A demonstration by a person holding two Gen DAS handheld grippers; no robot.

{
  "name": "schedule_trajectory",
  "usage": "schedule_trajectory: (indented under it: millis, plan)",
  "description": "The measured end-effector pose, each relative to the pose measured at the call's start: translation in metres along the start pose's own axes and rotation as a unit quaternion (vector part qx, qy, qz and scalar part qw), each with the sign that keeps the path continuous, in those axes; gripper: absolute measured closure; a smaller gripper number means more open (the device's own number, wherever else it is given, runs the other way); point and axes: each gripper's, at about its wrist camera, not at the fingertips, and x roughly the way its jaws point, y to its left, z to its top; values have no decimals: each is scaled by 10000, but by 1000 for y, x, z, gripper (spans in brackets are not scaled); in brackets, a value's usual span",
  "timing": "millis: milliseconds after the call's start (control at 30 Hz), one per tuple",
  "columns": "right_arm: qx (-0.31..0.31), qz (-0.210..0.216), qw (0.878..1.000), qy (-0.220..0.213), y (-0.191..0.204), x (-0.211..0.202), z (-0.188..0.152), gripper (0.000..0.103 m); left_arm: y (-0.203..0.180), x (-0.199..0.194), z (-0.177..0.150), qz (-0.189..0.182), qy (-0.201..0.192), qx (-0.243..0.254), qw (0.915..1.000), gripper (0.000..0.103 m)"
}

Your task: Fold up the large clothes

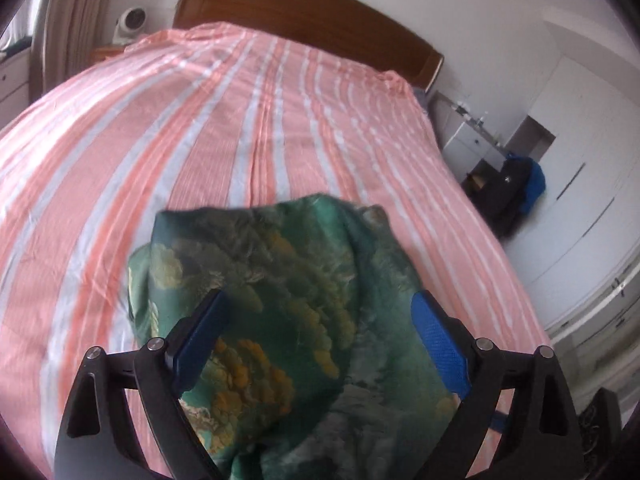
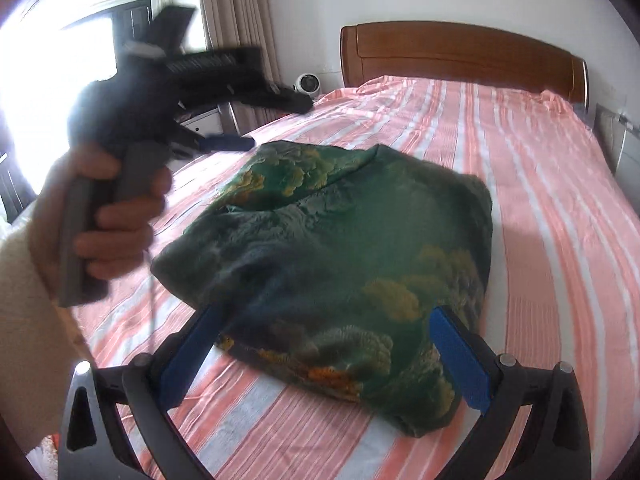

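Both my tongs, left [image 1: 320, 324] and right [image 2: 324, 344], gape wide, holding nothing, above the folded garment [image 2: 340, 248] mid-bed [image 2: 560, 200]. Only right view shows my hand [image 2: 100, 220] gripping the left handle.

Both wrist views — close above bed [image 1: 280, 120]

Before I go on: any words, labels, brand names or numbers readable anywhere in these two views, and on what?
None can be read in either view.
Green patterned garment: a cloud-like print only, no letters, no tag showing.
Pink and white striped bedsheet: stripes only.
Small white round fan beside the bed: any marking is too small and blurred to read.
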Motion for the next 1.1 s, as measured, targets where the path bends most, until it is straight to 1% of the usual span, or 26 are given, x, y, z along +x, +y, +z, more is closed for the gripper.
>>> schedule_trajectory:
  millis: [100,167,233,300,400,500,633,733,900,967,1100]
  plan:
    - [282,429,9985,183,-17,17,-7,0,27,25,-17,157,260,-190,9994,9]
    - [487,648,9961,337,-27,32,-13,0,38,36,-29,277,362,-138,9989,10]
    - [559,716,9952,357,-31,40,-17,0,40,47,-38,433,356,66,9984,8]
    - [585,838,9940,400,-33,47,-19,0,41,52,-43,529,360,150,9978,8]
    - [655,840,9934,415,-35,45,-18,0,32,48,-43,728,328,258,9965,8]
    - [782,697,9939,359,-43,21,-12,0,7,24,-38,1107,168,558,9921,8]
    - [958,302,9947,210,-66,-19,-14,0,-25,-20,-42,1381,-219,998,9851,4]
    - [982,-68,9943,400,-79,-35,-19,0,-40,-46,-48,1567,-425,1164,9798,3]
    - [991,-443,9921,628,-89,-51,-32,0,-47,-69,-52,1854,-508,1267,9731,3]
    - [1068,-475,9909,661,-93,-56,-38,0,-48,-75,-54,1993,-546,1336,9692,3]
    - [1138,-501,9896,723,-94,-60,-45,0,-51,-84,-56,2152,-590,1407,9646,3]
